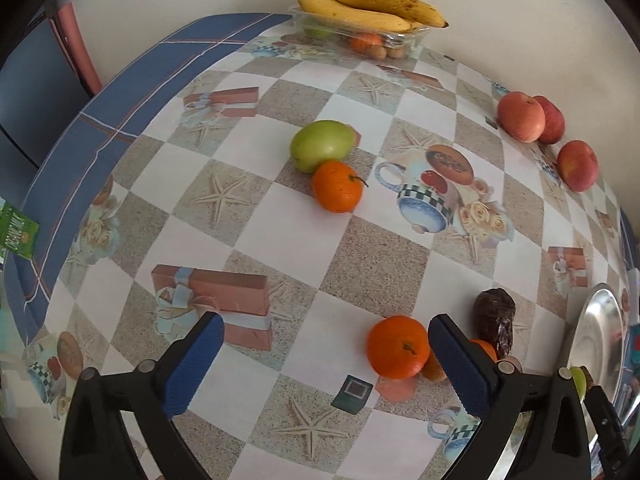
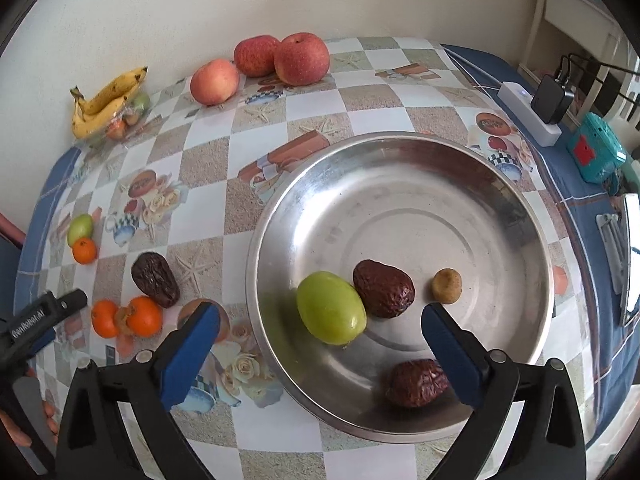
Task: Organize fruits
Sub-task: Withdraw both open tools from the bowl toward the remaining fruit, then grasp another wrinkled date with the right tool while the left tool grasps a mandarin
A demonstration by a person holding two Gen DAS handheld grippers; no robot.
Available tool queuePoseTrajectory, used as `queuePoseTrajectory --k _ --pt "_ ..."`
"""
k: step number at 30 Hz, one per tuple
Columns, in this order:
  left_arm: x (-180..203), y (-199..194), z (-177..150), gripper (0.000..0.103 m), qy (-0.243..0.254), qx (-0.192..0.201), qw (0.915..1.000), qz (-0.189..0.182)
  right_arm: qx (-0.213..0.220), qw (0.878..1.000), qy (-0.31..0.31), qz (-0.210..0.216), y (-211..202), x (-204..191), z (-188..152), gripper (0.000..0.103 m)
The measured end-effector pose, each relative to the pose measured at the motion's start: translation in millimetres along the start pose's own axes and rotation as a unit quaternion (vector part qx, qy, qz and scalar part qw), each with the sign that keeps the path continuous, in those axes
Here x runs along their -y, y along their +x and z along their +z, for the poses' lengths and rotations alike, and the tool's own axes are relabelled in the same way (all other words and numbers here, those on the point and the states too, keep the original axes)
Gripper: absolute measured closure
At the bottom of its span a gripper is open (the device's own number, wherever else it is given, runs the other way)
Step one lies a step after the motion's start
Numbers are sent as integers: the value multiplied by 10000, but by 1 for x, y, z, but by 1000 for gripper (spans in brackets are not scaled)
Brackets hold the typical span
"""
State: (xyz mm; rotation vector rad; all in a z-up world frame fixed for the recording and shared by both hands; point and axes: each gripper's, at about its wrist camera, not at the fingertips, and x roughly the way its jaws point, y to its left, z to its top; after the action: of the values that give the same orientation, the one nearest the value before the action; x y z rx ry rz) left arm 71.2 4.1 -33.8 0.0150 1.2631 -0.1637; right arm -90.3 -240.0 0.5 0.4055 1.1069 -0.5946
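Observation:
My left gripper is open and empty above the table, with an orange just inside its right finger and a dark date beyond it. A green fruit and a second orange lie mid-table. My right gripper is open and empty over the steel plate, which holds a green fruit, two dark dates and a small brown fruit. Left of the plate lie a date and two oranges.
Three red apples sit by the far wall. A clear tray with bananas stands at the back. A power strip and a teal box lie at the right edge. The left gripper's side shows at the left.

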Motion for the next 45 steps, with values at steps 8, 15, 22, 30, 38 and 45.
queuePoseTrajectory --k 8,15,22,30,38,45 --pt "-4 1 3 0 -91 21 9999 -55 7 9998 15 201 -1 -9 2 2" --pt "-14 -3 13 0 -259 137 9996 -37 -3 9991 -236 361 -6 -46 9 2" --pt "-28 -20 31 0 -388 543 9978 37 -93 9960 -645 617 -10 -98 20 2" --pt "-34 -16 44 0 -445 530 9976 -52 148 9916 -1018 784 -24 -134 34 2" --pt "-32 4 44 0 -478 265 9985 -74 -113 9925 -922 795 12 -131 33 3" --pt "-29 32 35 0 -436 -164 9989 79 -382 9922 -982 659 50 -130 20 11"
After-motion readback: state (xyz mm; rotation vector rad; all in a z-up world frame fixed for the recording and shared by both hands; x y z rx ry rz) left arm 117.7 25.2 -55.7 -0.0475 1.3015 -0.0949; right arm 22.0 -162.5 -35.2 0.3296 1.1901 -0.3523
